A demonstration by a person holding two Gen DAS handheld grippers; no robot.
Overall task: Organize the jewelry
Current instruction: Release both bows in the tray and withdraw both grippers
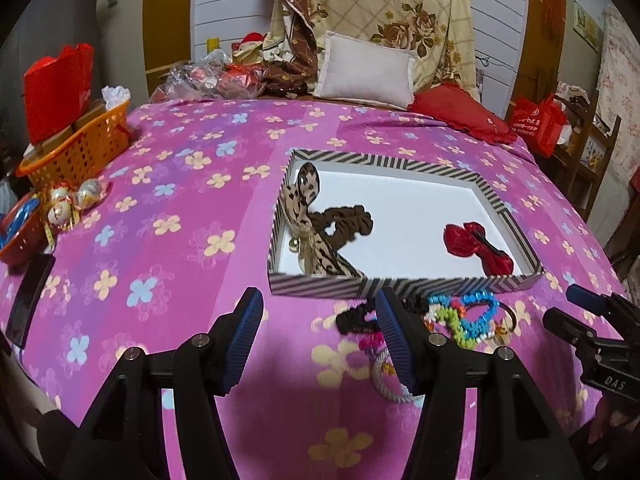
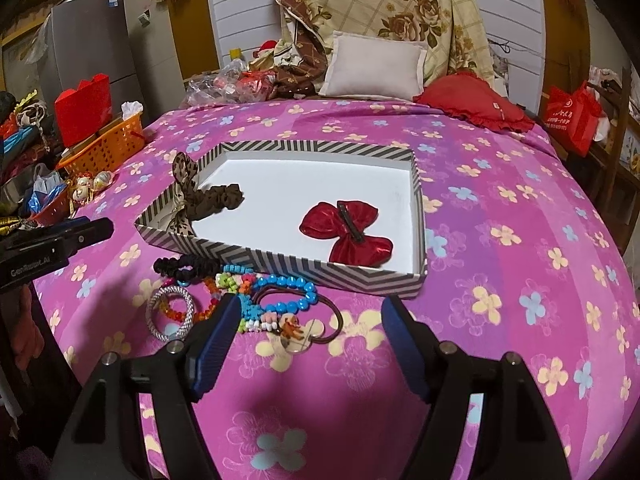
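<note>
A striped shallow box (image 1: 400,285) (image 2: 288,266) lies on the pink flowered bedspread. In it are a red bow clip (image 1: 478,246) (image 2: 346,230), a brown scrunchie (image 1: 346,222) (image 2: 214,200) and a leopard-print bow (image 1: 306,200) (image 2: 184,172). In front of the box lies a pile: a black scrunchie (image 1: 352,316) (image 2: 188,268), blue bead bracelets (image 1: 476,312) (image 2: 288,284), a silver bangle (image 2: 170,314) and a brown hair tie (image 2: 320,320). My left gripper (image 1: 320,336) is open, just left of the pile. My right gripper (image 2: 308,340) is open, above the hair tie.
An orange basket (image 1: 80,148) (image 2: 104,148) and a red bag (image 1: 56,84) stand at the left edge, with wrapped ornaments (image 1: 72,200) nearby. Pillows (image 1: 368,70) and a red cushion (image 2: 476,104) lie at the head of the bed. A dark phone (image 1: 30,300) lies at the left.
</note>
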